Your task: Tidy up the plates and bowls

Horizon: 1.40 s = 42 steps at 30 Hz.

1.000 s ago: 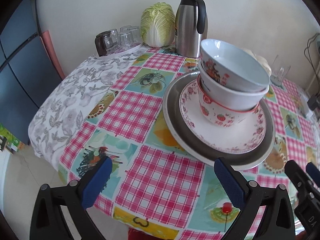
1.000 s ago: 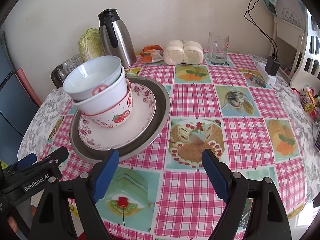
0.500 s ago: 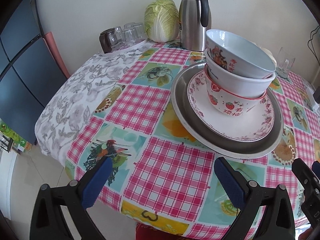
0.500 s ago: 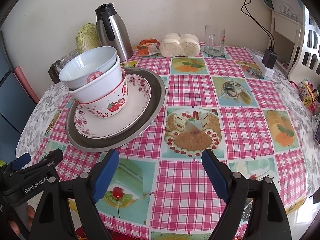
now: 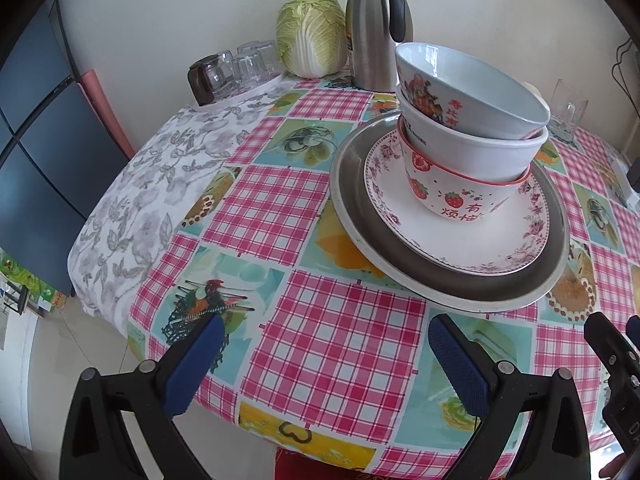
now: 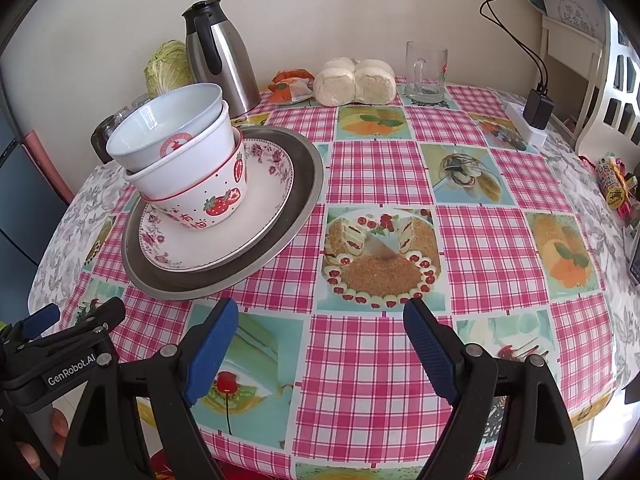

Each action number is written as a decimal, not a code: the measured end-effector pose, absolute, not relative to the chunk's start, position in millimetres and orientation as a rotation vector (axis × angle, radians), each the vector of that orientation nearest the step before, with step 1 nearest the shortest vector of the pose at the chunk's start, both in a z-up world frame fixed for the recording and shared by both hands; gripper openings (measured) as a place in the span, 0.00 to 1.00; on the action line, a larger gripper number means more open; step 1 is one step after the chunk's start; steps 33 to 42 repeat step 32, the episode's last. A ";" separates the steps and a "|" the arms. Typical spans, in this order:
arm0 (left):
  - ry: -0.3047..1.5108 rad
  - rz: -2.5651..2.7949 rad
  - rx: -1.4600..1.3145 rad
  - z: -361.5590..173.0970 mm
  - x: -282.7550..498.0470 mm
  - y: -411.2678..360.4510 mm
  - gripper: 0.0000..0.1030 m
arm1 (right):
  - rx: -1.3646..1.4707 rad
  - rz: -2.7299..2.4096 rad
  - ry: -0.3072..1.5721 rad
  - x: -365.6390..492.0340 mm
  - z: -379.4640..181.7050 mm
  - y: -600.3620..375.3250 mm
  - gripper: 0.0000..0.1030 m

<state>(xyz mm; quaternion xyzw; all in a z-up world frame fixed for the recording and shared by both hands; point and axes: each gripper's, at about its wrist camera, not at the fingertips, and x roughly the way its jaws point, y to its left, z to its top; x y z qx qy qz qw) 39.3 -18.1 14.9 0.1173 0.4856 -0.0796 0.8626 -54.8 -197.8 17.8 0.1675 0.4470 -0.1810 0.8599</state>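
Observation:
A stack stands on the checked tablecloth: a wide grey plate (image 5: pixel 400 272) (image 6: pixel 296 184), on it a floral white plate (image 5: pixel 460 240) (image 6: pixel 264 200), then a strawberry bowl (image 5: pixel 452 196) (image 6: pixel 216 200), a plain white bowl (image 5: pixel 460 148) (image 6: pixel 180 168) and a tilted printed bowl (image 5: pixel 472 96) (image 6: pixel 160 128) on top. My left gripper (image 5: pixel 320 364) is open over the near table edge, left of the stack, with nothing between its blue pads. Equally open and holding nothing, my right gripper (image 6: pixel 320 344) hangs over the near edge, right of the stack.
At the back stand a steel thermos (image 5: pixel 376 28) (image 6: pixel 224 64), a cabbage (image 5: pixel 312 32), a tray of upturned glasses (image 5: pixel 236 72), steamed buns (image 6: pixel 354 82), a glass mug (image 6: pixel 426 74) and a charger on a power strip (image 6: pixel 532 116). A white chair (image 6: pixel 612 80) stands right.
Both views have drawn back and lifted a little from the stack, so it looks smaller and more of the table shows. Both grippers stay open; the dishes have not moved.

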 end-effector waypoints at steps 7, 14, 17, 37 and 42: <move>1.019 -0.170 0.262 13.0 39.4 -21.1 1.00 | 0.354 -0.378 0.935 -55.0 18.4 -198.7 0.83; 1.018 -0.173 0.267 13.5 39.5 -22.6 1.00 | 0.359 -0.381 0.937 -54.8 18.0 -200.4 0.83; 1.019 -0.173 0.269 13.2 39.6 -23.0 1.00 | 0.360 -0.381 0.938 -54.8 17.8 -200.7 0.83; 0.983 -0.190 0.203 21.4 39.1 -14.7 1.00 | 0.364 -0.388 0.943 -55.2 16.5 -203.0 0.83; 0.983 -0.190 0.203 21.4 39.1 -14.7 1.00 | 0.364 -0.388 0.943 -55.2 16.5 -203.0 0.83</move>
